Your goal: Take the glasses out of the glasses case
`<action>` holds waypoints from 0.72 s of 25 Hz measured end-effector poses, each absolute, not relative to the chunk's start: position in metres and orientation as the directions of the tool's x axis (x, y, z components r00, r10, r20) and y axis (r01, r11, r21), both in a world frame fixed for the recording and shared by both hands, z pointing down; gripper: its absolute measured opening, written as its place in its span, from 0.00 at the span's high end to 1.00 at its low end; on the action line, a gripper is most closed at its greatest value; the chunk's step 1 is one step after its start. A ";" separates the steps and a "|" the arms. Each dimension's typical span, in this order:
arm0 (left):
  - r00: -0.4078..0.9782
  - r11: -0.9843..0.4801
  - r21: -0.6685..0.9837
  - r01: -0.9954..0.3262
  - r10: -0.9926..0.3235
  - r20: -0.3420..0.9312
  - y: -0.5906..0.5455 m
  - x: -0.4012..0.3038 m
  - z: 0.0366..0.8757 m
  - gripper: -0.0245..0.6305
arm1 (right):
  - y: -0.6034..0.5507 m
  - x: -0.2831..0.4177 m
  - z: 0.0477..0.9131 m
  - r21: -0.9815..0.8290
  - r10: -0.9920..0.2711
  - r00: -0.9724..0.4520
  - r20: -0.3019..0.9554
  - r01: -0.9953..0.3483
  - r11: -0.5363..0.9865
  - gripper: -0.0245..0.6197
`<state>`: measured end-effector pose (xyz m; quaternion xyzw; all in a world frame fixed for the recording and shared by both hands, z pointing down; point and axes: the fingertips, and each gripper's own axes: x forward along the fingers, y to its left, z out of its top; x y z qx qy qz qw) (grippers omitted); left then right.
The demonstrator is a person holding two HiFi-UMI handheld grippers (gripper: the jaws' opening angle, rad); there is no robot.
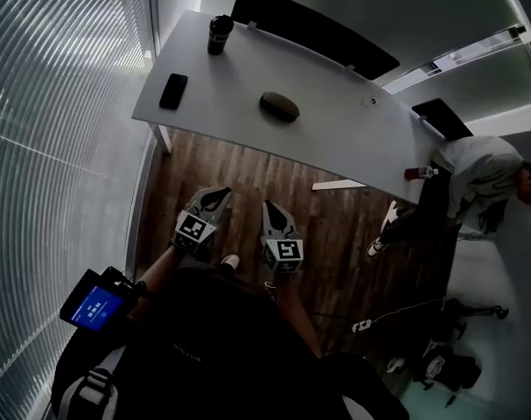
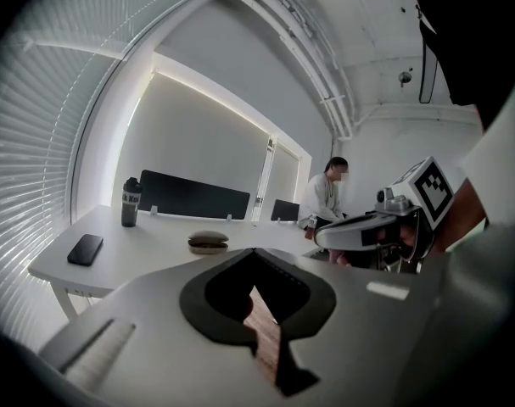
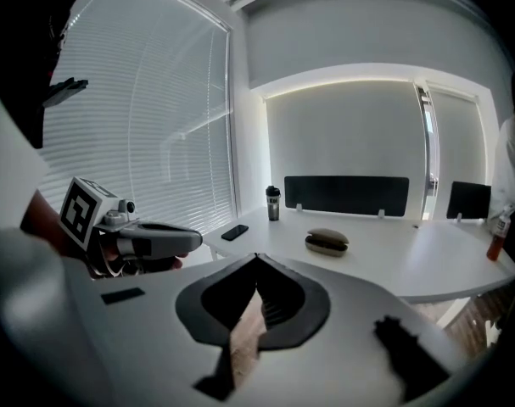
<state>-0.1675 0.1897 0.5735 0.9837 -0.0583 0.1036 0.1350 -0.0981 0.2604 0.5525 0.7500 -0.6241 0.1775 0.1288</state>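
**A:** The left tongs (image 1: 216, 198) and the right tongs (image 1: 273, 210), how did they stand?

**B:** Both were clenched, tips pressed together, with nothing between them. They hung side by side over the wooden floor (image 1: 248, 169), short of the counter (image 1: 335, 134) and pointing towards it.

**A:** And the glasses case?

**B:** The glasses case (image 1: 279, 107) lay on the counter near its middle, well apart from both tongs and touched by neither. In the gripper views it was a brownish oval shell with a dark band along its side. Whether the lid was fully down, I couldn't tell.

**A:** Anything else on there?

**B:** A dark phone (image 1: 173, 91) lay flat near the left end. A dark tumbler (image 1: 219, 34) stood upright beyond it at the far corner, beside the black divider panel (image 1: 313, 29). A person (image 1: 479, 175) in a pale top sat at the counter's right end, and blinds (image 1: 55, 103) covered the window on the left.
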 end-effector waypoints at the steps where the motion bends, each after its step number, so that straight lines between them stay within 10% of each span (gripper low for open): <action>1: 0.971 -0.957 0.253 -0.141 -0.084 0.222 0.187 -0.166 0.576 0.95 | 0.256 -0.098 0.551 -0.030 -0.892 0.155 0.424 -0.982 -0.185 0.95; 18: 0.961 -0.968 0.195 -0.159 -0.107 0.254 0.166 -0.143 0.588 0.95 | 0.225 -0.066 0.579 -0.082 -0.897 0.118 0.426 -0.982 -0.169 0.95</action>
